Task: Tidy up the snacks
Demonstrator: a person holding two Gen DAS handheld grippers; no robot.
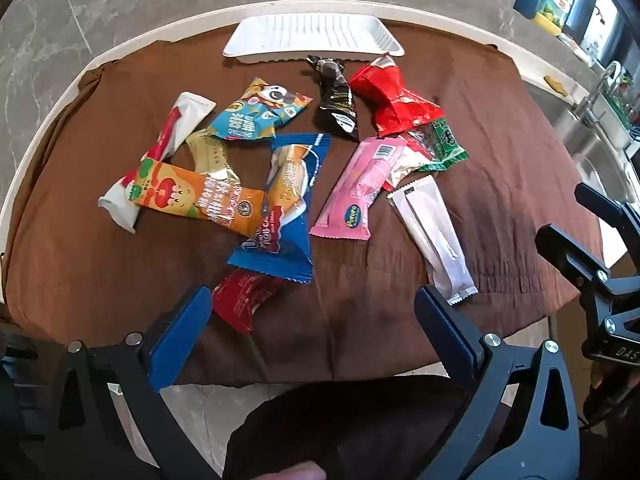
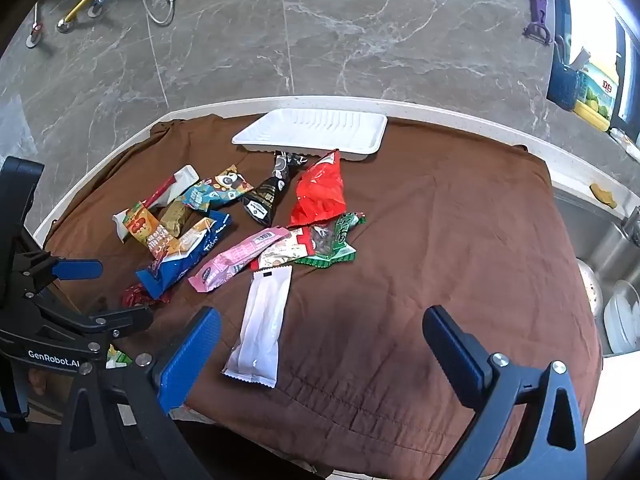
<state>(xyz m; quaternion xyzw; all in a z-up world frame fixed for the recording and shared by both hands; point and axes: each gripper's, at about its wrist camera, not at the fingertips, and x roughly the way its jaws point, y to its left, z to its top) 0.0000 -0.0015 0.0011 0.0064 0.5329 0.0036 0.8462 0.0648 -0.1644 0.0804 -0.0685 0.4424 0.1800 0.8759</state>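
Several snack packets lie scattered on a brown cloth (image 1: 80,272). Among them are a blue packet (image 1: 284,208), an orange one (image 1: 200,200), a pink one (image 1: 356,192), a red one (image 1: 392,100), a black one (image 1: 336,100) and a long white one (image 1: 434,236). An empty white tray (image 1: 312,36) sits at the cloth's far edge. My left gripper (image 1: 312,316) hovers open over the near edge, just short of a small red packet (image 1: 244,296). My right gripper (image 2: 320,340) is open too, above the cloth beside the white packet (image 2: 264,328). Neither holds anything.
The cloth covers a white counter (image 2: 460,114) with a grey marble wall (image 2: 320,32) behind. A steel sink (image 2: 600,248) with white dishes (image 2: 622,316) lies to the right. Each gripper shows in the other's view: the right one (image 1: 592,264) and the left one (image 2: 84,292).
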